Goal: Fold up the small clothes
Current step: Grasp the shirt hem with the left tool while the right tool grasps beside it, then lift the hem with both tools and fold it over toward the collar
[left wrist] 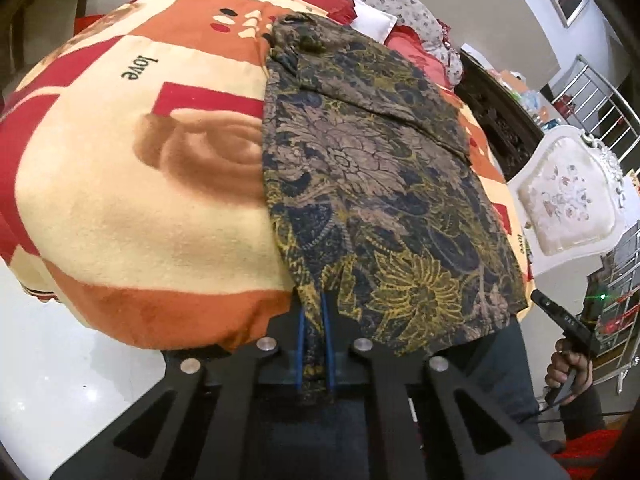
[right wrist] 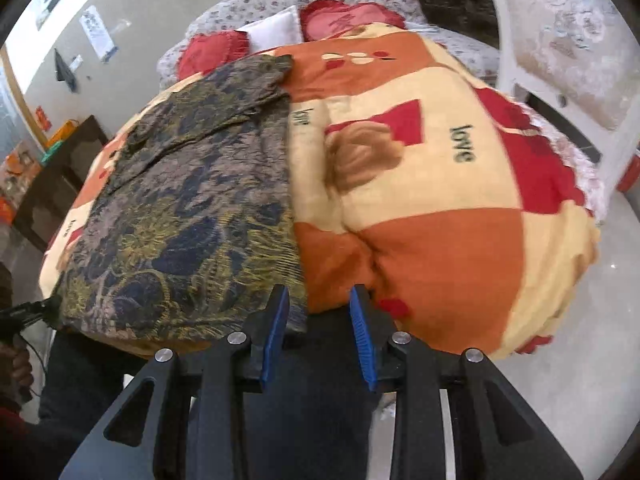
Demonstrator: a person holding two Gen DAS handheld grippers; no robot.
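Cloth pinched at the near edge: left claw (left wrist: 314, 344) is closed on the hem of the patterned garment (left wrist: 372, 184), a strip of fabric trapped between its blue pads where it hangs over the bed edge. Right claw (right wrist: 320, 336) stands spread, nothing between its blue pads (right wrist: 276, 332), set just beside the garment's other near corner.

Garment itself: dark floral print, navy and mustard, lying lengthwise on the orange-and-cream blanket (left wrist: 140, 200), hem toward the person, neck end toward the pillows. It looks already doubled once along its length, judging by the straight long edge on one side and a sleeve lying flat across the upper part. That would put the job partway: the lengthwise fold made, the crosswise fold from hem up to neck not yet made. The hem grip suits that next fold, though the right claw has no hold on its corner.

Farther off, red cushions (right wrist: 344, 20) and a white pillow (right wrist: 276, 30) sit at the head of the bed.

Containers: no basket, box or drawer for the clothes shows in either view; no other clothes on the blanket.
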